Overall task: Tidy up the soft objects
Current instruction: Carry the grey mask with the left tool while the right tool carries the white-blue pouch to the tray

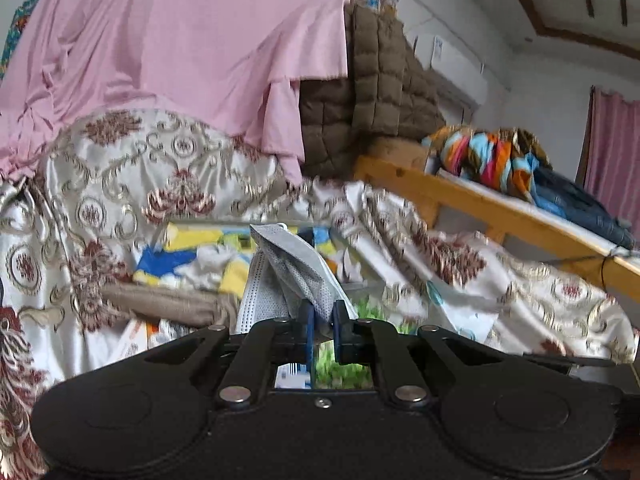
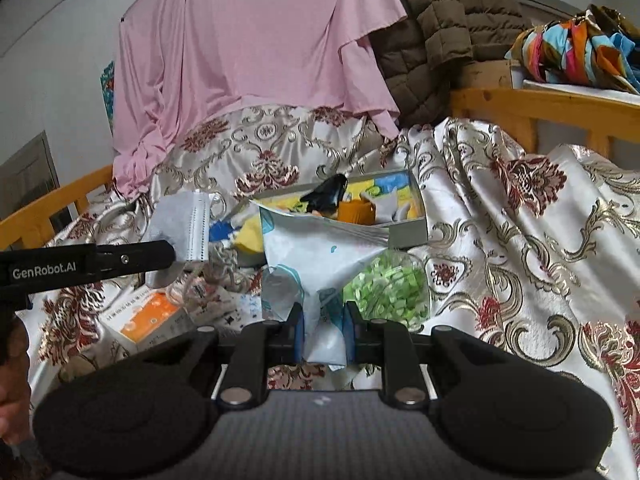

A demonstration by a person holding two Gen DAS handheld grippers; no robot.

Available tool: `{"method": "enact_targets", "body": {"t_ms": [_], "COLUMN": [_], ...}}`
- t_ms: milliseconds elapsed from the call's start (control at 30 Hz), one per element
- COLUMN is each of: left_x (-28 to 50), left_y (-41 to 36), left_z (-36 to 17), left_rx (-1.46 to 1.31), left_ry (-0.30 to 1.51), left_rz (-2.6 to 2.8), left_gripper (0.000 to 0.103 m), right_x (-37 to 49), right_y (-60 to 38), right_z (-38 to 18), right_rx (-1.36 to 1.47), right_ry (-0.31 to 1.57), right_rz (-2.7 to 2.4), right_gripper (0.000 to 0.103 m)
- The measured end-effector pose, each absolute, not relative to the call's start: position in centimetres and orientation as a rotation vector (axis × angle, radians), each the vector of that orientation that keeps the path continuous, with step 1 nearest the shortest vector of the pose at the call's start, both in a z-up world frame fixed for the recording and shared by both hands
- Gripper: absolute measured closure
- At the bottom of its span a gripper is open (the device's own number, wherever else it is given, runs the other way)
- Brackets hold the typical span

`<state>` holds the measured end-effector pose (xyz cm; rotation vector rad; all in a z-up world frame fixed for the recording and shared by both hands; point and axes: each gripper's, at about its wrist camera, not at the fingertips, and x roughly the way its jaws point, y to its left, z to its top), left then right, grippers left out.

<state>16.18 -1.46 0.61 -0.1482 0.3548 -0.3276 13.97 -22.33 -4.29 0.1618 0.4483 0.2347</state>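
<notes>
Two grippers clamped: left gripper on grey face mask; right gripper on white pouch; only right view: open box, 12 o'clock, holding orange cup.

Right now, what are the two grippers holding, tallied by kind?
Grey pleated face mask, shut in the left gripper: 1
Crumpled white plastic pouch with teal print, shut in the right gripper: 1
Total held: 2
</notes>
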Motion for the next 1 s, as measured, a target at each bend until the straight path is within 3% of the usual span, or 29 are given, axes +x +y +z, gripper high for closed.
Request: {"method": "enact_targets", "body": {"t_ms": [333, 1000], "left_x": [20.3, 36.8], "left_y": [0.9, 11.4], "left_z": [1.6, -0.3], "left_rx": [-0.209, -0.431], "left_ry": [0.262, 0.407], "left_rz": [-0.294, -0.288], "left_gripper": [0.094, 0.093], "right_x": [16.0, 32.2], "right_y": [-21.2, -11.7], "right_z": [-2.2, 1.7], "right_rx": [0.135, -0.041], "right_ry": [0.396, 0.422], "right_rz": [0.255, 0.390], "right_gripper": [0.081, 0.081]}}
